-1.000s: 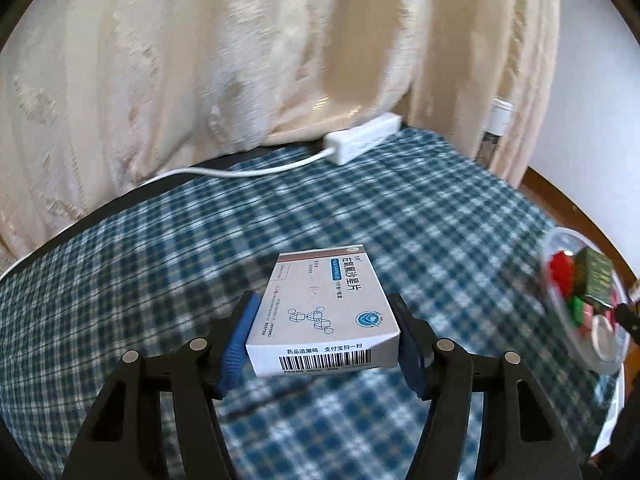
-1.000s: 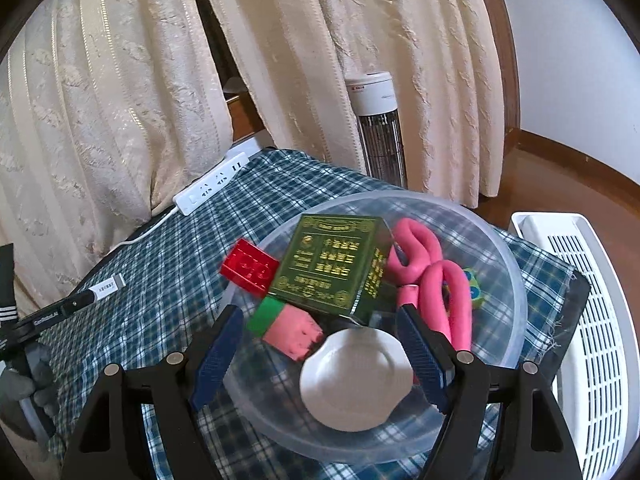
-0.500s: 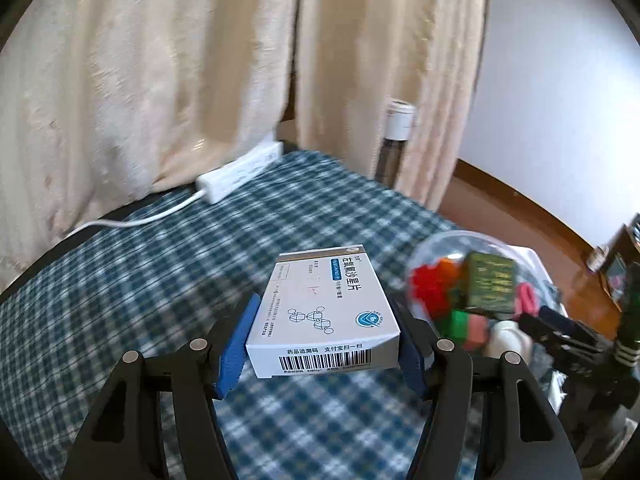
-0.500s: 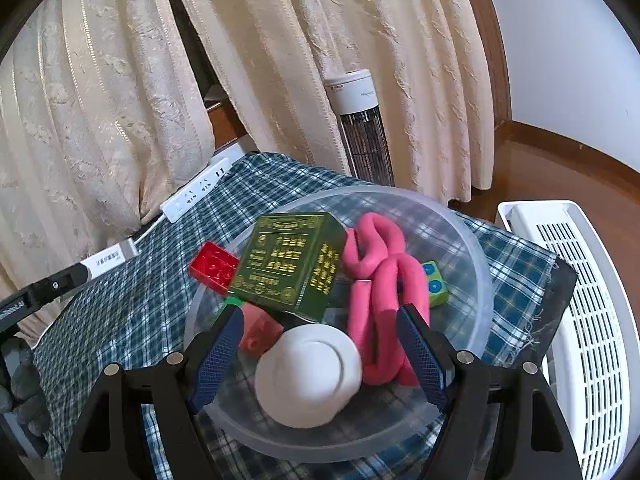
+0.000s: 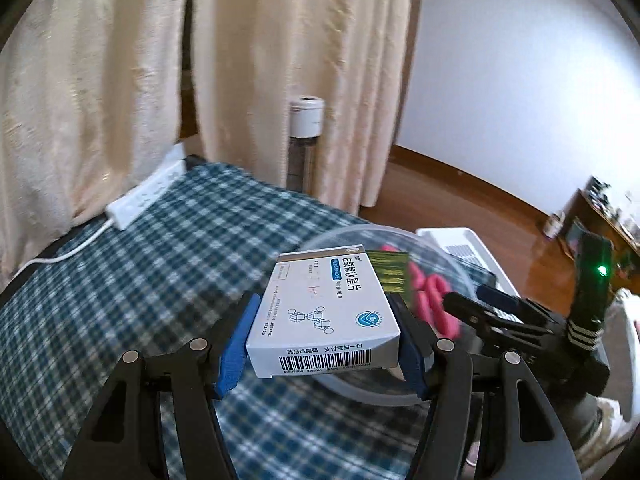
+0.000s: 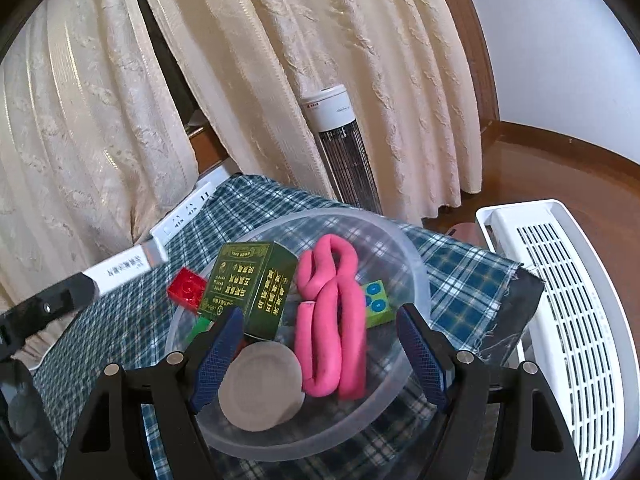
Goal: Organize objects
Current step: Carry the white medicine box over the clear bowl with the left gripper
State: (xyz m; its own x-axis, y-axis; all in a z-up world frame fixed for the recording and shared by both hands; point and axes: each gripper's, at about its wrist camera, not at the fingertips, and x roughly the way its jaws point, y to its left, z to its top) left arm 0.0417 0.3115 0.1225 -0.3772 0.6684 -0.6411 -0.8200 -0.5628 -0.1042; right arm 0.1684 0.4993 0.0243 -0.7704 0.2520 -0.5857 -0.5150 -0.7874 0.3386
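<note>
medicine box [image 5: 324, 308] hiding bowl [image 5: 352, 390] contents, green box [image 5: 390, 276] blurred

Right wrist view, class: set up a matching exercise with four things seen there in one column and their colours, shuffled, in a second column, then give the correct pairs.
Things:
1. box with gold print
2. bent foam tube
3. toy brick outside the bowl's wall
4. round lid

Colours:
A. pink
B. off-white
C. dark green
D. red

Pairs: 1-C, 2-A, 3-D, 4-B. All but the brick lie inside the clear bowl.
</note>
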